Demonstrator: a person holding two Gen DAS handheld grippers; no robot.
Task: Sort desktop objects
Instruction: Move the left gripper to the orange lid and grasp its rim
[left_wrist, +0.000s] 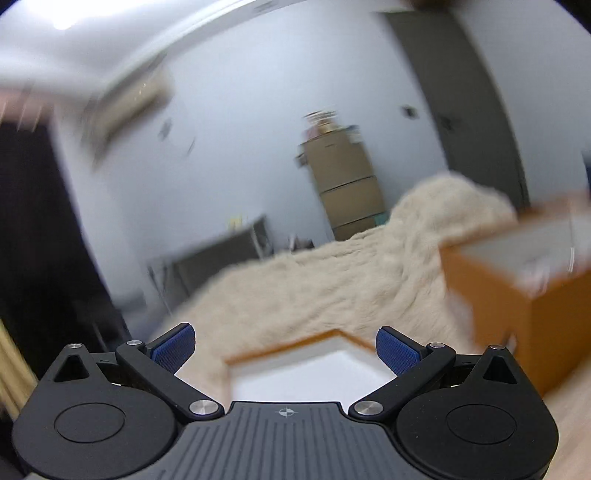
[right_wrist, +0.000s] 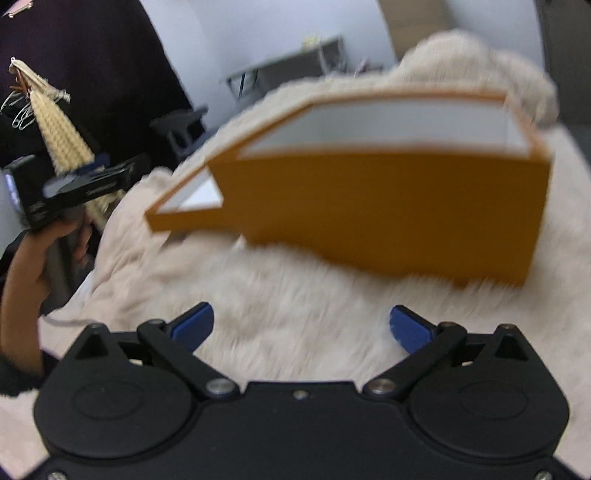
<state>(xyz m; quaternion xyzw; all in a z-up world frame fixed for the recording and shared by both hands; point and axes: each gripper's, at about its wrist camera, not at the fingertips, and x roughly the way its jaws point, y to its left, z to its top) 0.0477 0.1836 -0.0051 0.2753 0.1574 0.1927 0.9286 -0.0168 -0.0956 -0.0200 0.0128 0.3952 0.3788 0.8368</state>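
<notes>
Fur blanket (right_wrist: 295, 295): is covering the whole lower frame.
Orange box (right_wrist: 388, 206): is sitting at centre, open, white inside.
Right gripper (right_wrist: 301, 325): is gaping wide, empty.
Left gripper (left_wrist: 286, 345): is spread wide, holding nothing.
Advice: slow down; both views are blurring.

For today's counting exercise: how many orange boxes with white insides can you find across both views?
2. A tall box stands on the furry cream blanket ahead of the right gripper; a low one lies beside it, under the left gripper. Blur may hide others.
</notes>
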